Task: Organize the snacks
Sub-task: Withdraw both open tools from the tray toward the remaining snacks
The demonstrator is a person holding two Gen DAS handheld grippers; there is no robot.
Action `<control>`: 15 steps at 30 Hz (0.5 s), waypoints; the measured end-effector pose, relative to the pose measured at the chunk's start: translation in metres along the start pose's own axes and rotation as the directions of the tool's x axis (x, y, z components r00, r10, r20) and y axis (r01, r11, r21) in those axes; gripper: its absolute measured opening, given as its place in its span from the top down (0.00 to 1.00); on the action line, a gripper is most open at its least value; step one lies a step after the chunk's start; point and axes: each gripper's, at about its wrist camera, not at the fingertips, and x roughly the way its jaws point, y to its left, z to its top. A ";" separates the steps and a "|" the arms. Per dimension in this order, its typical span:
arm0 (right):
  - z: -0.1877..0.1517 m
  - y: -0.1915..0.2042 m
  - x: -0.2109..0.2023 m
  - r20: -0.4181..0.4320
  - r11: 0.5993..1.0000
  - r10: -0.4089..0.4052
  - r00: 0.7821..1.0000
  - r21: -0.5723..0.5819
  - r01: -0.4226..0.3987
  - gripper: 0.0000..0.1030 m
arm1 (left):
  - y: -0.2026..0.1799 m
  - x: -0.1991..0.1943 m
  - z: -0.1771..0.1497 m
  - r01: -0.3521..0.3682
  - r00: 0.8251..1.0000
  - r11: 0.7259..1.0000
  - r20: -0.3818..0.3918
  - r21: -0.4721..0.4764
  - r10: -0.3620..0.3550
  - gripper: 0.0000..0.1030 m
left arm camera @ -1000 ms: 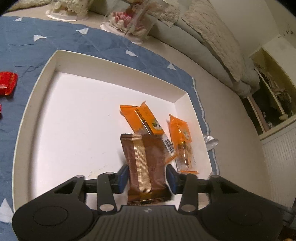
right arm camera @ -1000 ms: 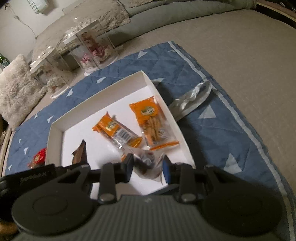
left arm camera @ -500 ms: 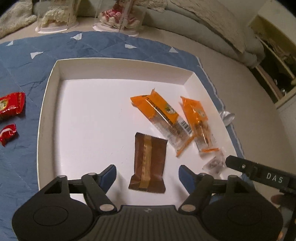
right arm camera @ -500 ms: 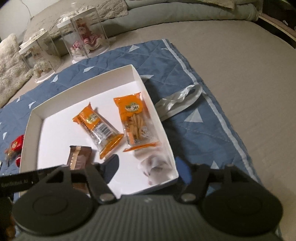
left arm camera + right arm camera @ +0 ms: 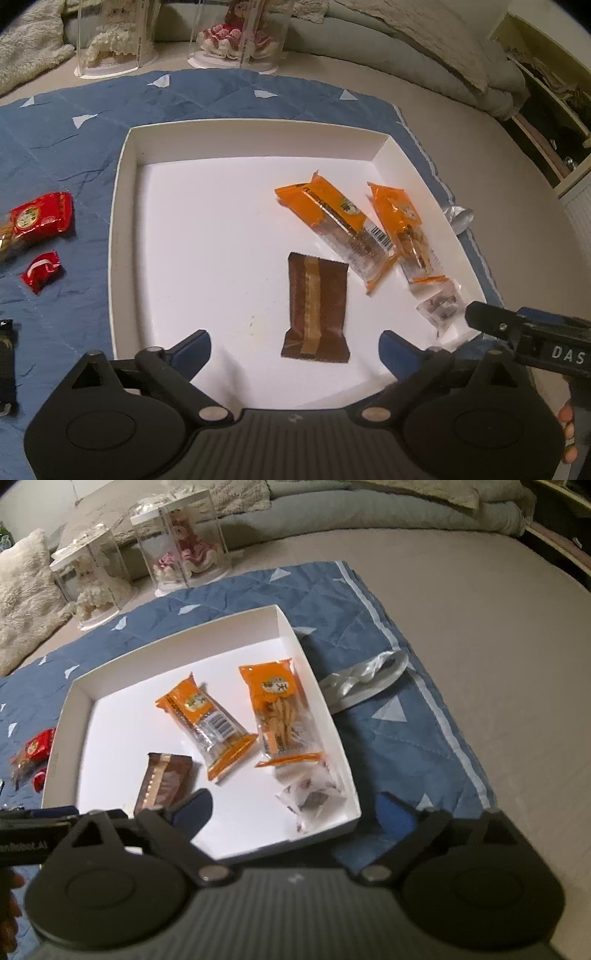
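A white tray [image 5: 122, 229] lies on a blue quilt. In it lie a brown snack packet [image 5: 317, 308], two orange packets [image 5: 332, 225] [image 5: 402, 225] and a clear packet [image 5: 441, 306] in the near right corner. My left gripper [image 5: 295, 352] is open and empty above the tray's near edge, just behind the brown packet. My right gripper [image 5: 295, 812] is open and empty over the tray's near right corner, with the clear packet [image 5: 314, 794] lying between its fingers' line. The tray [image 5: 314, 686], brown packet [image 5: 164, 781] and orange packets [image 5: 207, 720] [image 5: 279, 709] show there too.
Two red snack packets [image 5: 40, 218] [image 5: 40, 266] and a dark item [image 5: 7, 358] lie on the quilt [image 5: 66, 140] left of the tray. A silver wrapper [image 5: 365, 677] lies right of the tray. Clear display cases with dolls [image 5: 236, 33] stand behind, by cushions.
My left gripper let go of the brown packet, which now lies flat in the tray, and drew back. My right gripper let go of the clear packet in the tray corner and opened wide.
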 end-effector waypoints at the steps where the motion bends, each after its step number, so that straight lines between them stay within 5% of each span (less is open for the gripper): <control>1: -0.001 0.001 -0.002 0.004 1.000 -0.003 1.000 -0.008 0.003 0.03 | 0.001 -0.001 -0.001 -0.005 1.000 1.000 -0.005 0.002 0.005 0.02; 15: -0.011 0.010 -0.024 0.025 0.998 -0.026 0.999 -0.052 0.028 0.01 | 0.015 -0.023 -0.012 -0.042 0.999 0.999 -0.001 -0.005 0.042 0.00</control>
